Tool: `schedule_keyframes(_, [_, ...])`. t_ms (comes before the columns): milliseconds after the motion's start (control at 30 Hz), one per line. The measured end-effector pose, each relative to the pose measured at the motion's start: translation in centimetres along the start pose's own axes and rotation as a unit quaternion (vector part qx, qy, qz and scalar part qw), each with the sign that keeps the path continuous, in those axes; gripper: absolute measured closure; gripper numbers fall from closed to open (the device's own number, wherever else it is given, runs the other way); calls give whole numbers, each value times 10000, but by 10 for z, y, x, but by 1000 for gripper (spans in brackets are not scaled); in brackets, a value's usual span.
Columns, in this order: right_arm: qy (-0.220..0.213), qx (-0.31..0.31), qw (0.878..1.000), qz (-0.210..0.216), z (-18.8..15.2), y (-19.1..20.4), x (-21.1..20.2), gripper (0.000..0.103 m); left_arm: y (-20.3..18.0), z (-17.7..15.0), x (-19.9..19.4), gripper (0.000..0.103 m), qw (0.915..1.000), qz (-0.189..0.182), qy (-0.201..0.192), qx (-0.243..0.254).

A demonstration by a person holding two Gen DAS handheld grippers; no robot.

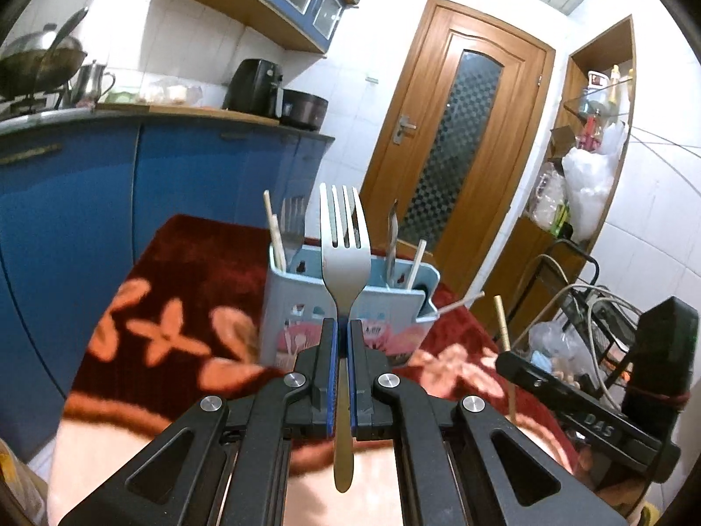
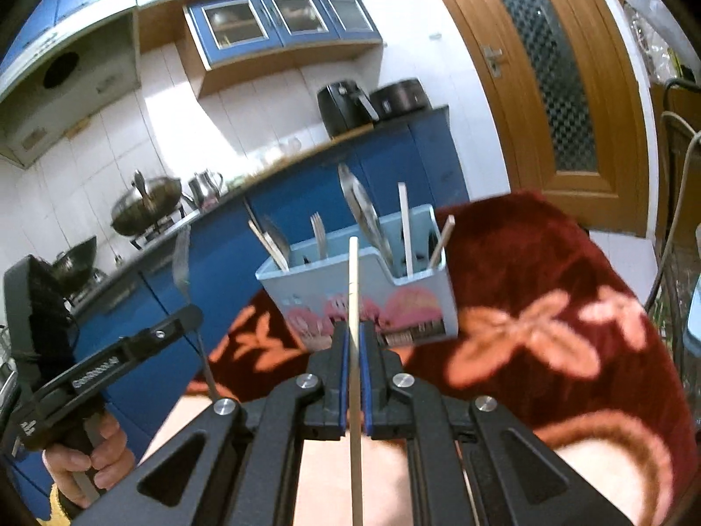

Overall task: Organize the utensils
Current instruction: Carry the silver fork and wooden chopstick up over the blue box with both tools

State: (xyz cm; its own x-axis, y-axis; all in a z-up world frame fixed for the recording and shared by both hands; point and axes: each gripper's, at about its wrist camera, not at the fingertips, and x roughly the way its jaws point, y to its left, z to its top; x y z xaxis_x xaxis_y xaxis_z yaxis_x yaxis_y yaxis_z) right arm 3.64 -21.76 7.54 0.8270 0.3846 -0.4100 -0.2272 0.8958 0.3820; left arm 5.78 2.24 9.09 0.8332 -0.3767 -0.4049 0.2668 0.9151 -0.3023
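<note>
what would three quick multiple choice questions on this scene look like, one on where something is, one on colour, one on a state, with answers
1. Where does the utensil holder stand?
A. on the red flowered cloth
B. on the kitchen counter
C. on the floor by the door

2. What colour is the holder's body?
A. dark green
B. light blue with pink flamingo pictures
C. plain black

3. What is the left gripper doing?
A. open, holding nothing
B. shut on a knife
C. shut on the fork

Answers:
1 A, its base rests on the red cloth in both views.
2 B, pale blue walls with pink birds on the front.
3 C, its jaws pinch the fork at the neck, tines up; the right gripper likewise clamps a chopstick.
</note>
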Motion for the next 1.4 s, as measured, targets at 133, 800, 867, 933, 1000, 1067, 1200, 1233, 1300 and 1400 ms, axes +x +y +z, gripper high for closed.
schedule_keyframes(133, [-267, -95, 9996, 58, 12, 2, 2, 97, -3, 14, 5, 99, 9999, 72, -95, 47])
schedule_keyframes(800, [-1126, -96, 9935, 138, 92, -13, 47, 97, -6, 94, 49, 99, 9949, 333, -941, 168])
schedule_keyframes(867, [-1209, -119, 9926, 71, 99, -12, 54, 97, -5, 95, 55, 99, 9945, 342, -979, 173])
schedule_keyframes(933, [-1323, -206, 9910, -12, 105, -10, 60, 97, -5, 94, 62, 99, 9940, 382, -1003, 196])
schedule_keyframes(1000, [-1433, -332, 9890, -138, 109, -8, 67, 97, -2, 92, 70, 99, 9934, 457, -1029, 229])
schedule_keyframes(1067, [-1543, -451, 9867, -236, 112, -5, 73, 97, 1, 89, 76, 99, 9931, 495, -1037, 237])
schedule_keyframes(1200, [-1676, -604, 9833, -380, 113, -3, 92, 97, 6, 84, 87, 99, 9923, 533, -1093, 227])
schedule_keyframes(1233, [-1696, -619, 9827, -407, 113, -4, 97, 97, 7, 82, 88, 99, 9922, 530, -1102, 233])
schedule_keyframes(1300, [-1769, -672, 9807, -496, 111, -5, 107, 97, 8, 78, 91, 99, 9919, 514, -1136, 257])
schedule_keyframes(1400, [-1853, -769, 9777, -628, 107, -5, 117, 97, 8, 71, 95, 99, 9910, 551, -1174, 318])
